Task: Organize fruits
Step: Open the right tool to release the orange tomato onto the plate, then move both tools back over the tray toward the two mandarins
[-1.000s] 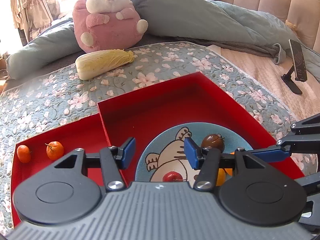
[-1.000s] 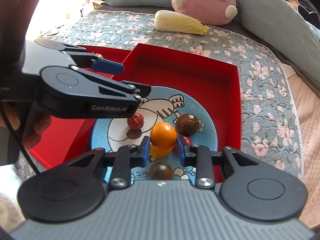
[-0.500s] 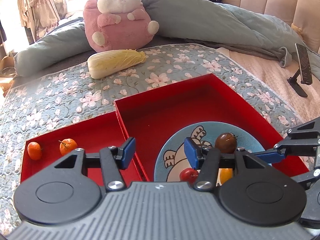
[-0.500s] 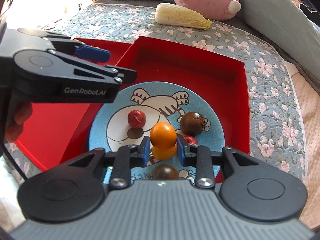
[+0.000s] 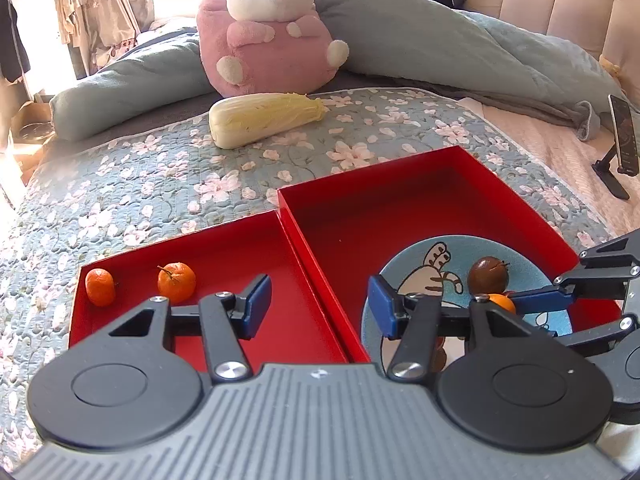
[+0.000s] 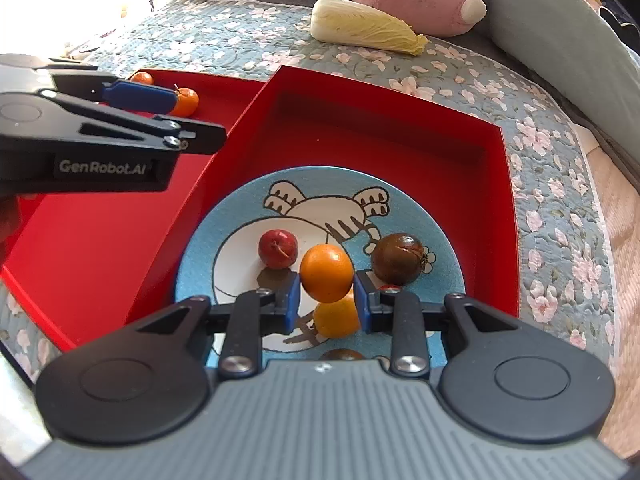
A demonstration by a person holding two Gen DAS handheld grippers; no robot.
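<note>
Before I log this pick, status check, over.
Right gripper shut on orange, above blue plate. Left gripper open, empty, over red tray. Nothing in the way.

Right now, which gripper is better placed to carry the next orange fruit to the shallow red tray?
The right gripper: its fingers are shut on an orange fruit above the blue plate. The left gripper is open and holds nothing, over the wall between the trays.

Black hand-held gripper (image 6: pixel 326 300) (blue pads (image 6: pixel 293 300))

Sunlit bed (image 5: pixel 120 200) with floral quilt, beige padded headboard (image 5: pixel 560 4), window glare at far left.
</note>
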